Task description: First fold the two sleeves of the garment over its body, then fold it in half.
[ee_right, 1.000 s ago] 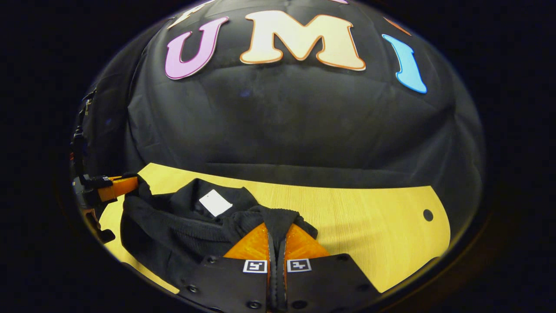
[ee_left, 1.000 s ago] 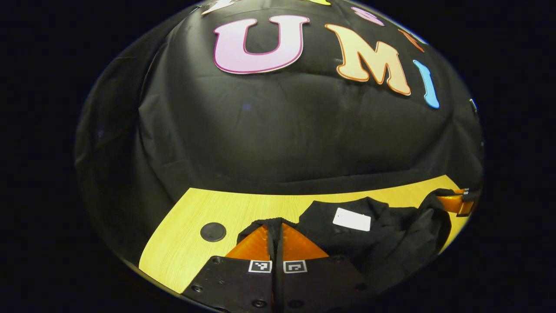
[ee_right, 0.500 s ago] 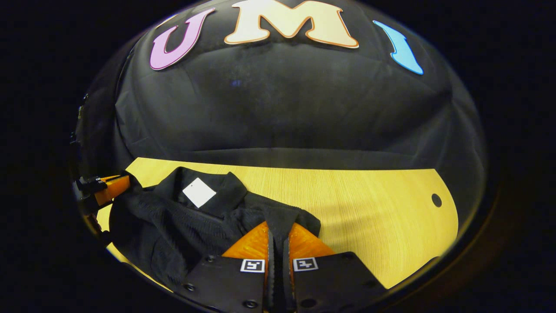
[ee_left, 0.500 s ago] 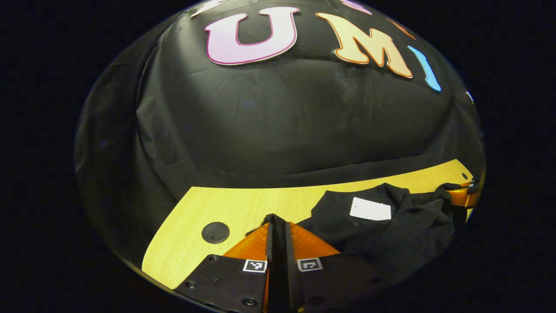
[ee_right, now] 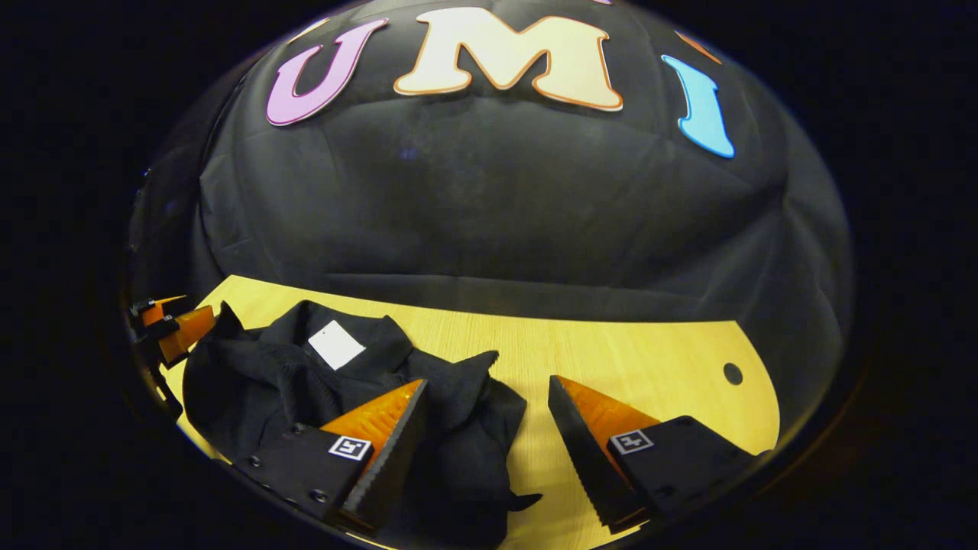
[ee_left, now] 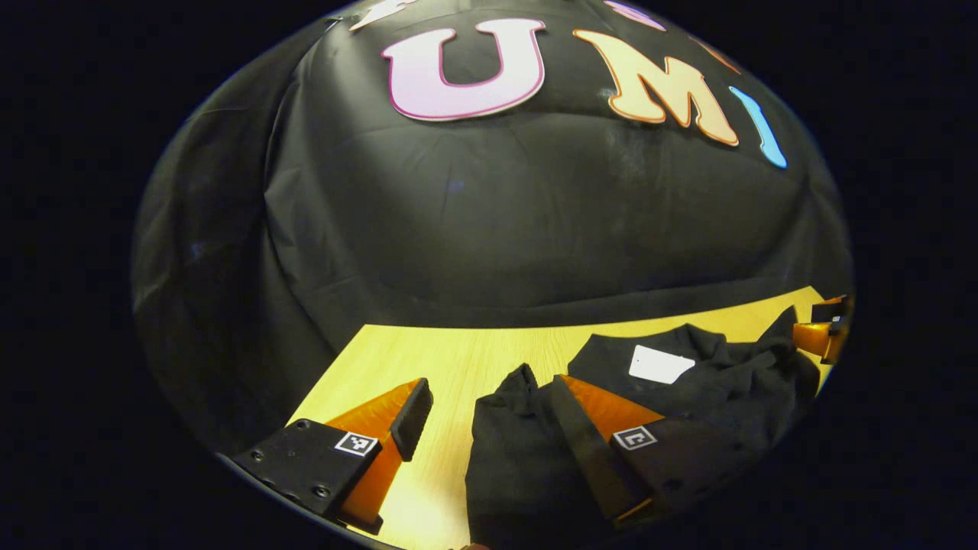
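A black garment (ee_left: 710,389) lies bunched on the wooden table (ee_left: 428,359), its white neck label (ee_left: 661,364) facing up. My left gripper (ee_left: 485,389) is open; a loose corner of the cloth lies between its fingers and its right finger rests over the fabric. In the right gripper view the garment (ee_right: 260,374) with its label (ee_right: 336,344) sits at the left. My right gripper (ee_right: 487,386) is open, its left finger over the cloth's edge and its right finger above bare table (ee_right: 649,351). Each gripper also appears far off at the garment's other end: the right gripper (ee_left: 821,336), the left gripper (ee_right: 172,328).
A small round hole (ee_right: 732,373) marks the tabletop toward the right. The black booth cloth (ee_right: 489,214) hangs close behind the table's far edge. Bare wood lies to the right of the garment in the right gripper view.
Both grippers were shut on the garment's edge and now stand open. The cloth has dropped from them and lies on the table.
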A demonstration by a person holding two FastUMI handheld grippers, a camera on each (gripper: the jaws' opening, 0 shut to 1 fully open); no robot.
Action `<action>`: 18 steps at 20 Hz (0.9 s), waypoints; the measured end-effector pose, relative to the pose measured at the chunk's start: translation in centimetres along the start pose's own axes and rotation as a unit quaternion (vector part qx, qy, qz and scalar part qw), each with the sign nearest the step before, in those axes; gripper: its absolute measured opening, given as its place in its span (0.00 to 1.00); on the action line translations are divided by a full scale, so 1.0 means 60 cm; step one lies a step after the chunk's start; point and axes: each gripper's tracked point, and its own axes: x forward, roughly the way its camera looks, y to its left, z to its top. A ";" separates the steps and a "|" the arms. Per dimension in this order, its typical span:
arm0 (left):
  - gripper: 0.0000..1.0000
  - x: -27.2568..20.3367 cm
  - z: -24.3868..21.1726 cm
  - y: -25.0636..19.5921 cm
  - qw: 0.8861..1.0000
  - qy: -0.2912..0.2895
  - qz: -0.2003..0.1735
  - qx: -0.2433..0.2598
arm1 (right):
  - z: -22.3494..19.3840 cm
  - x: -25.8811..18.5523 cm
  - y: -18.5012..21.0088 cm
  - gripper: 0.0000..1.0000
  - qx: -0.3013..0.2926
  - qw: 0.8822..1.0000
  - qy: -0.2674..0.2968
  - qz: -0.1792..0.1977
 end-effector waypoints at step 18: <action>0.94 -0.520 0.108 0.007 0.989 -0.145 0.006 -0.004 | -0.035 -0.449 -0.043 0.96 0.014 0.990 -0.139 0.026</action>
